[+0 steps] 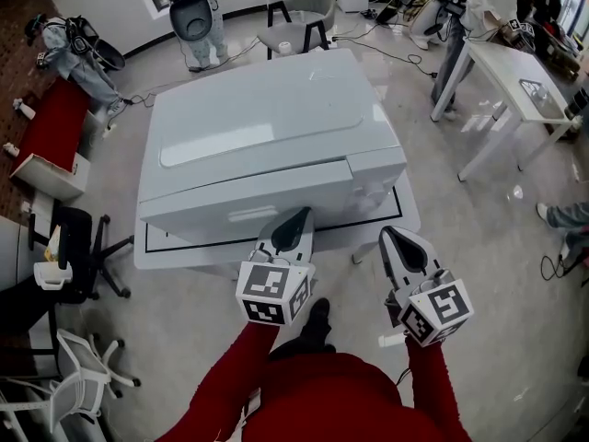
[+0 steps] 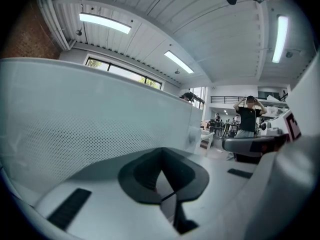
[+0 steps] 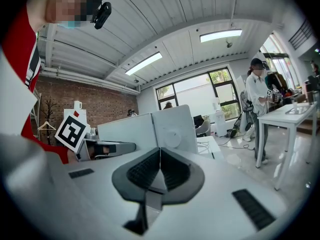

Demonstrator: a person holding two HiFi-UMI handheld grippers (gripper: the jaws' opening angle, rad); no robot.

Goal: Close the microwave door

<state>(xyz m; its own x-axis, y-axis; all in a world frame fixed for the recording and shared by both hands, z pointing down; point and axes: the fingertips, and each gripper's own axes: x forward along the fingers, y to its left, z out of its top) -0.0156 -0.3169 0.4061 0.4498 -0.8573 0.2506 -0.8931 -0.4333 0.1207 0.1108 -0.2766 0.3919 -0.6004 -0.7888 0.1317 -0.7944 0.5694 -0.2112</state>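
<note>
Left claw (image 1: 298,215) closed, empty, just beside microwave door (image 1: 244,205). Right claw (image 1: 392,238) closed, empty, near tabletop (image 1: 406,212) corner; bare floor (image 1: 483,256) at 3 o'clock.

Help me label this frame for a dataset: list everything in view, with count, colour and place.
microwave: one, white, on the low table, centre
low table: one, white with black line, under the microwave
desk: one, white, upper right
chair: one, grey, behind the microwave
office chair: one, black, left
left gripper: one, white and black, shut, at the microwave's front
right gripper: one, white and black, shut, beside the left
sleeves: two, red, bottom
</note>
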